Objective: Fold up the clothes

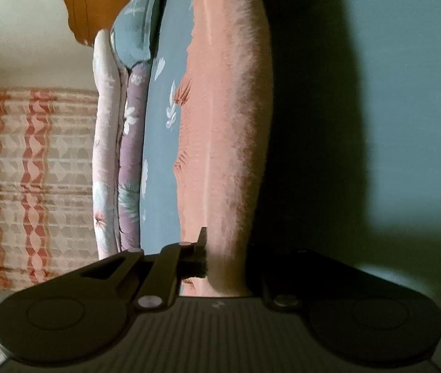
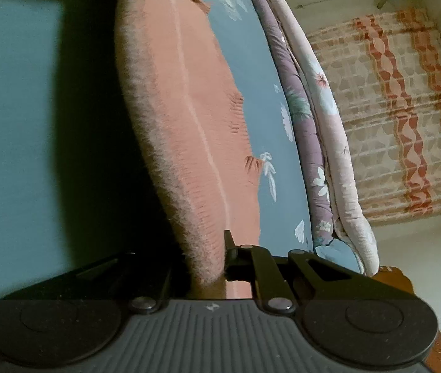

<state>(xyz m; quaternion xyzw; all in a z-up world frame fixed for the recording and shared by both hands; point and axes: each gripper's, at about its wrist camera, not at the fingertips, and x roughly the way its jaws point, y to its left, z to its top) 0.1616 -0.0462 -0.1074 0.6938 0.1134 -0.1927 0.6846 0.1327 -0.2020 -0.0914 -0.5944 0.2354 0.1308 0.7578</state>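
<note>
Left gripper (image 1: 217,258) clenched on fuzzy salmon-pink garment (image 1: 226,124), knit ribbed, edge hairy. Right gripper (image 2: 214,258) pinching same garment (image 2: 183,108) too, cloth stretched taut between both above blue floral sheet (image 2: 251,71). Beyond: puffy quilted bedding edge (image 1: 105,143), probably comforter, then orange-and-cream wavy patterned curtain (image 1: 34,186).

Blue floral bed with a pink garment on it

The blue bed sheet printed with white flowers (image 1: 161,143) runs up the frame's middle; a fuzzy salmon-pink knitted garment (image 1: 220,124) lies on it, with purple and pale floral quilts (image 1: 133,155) along its left edge.
</note>
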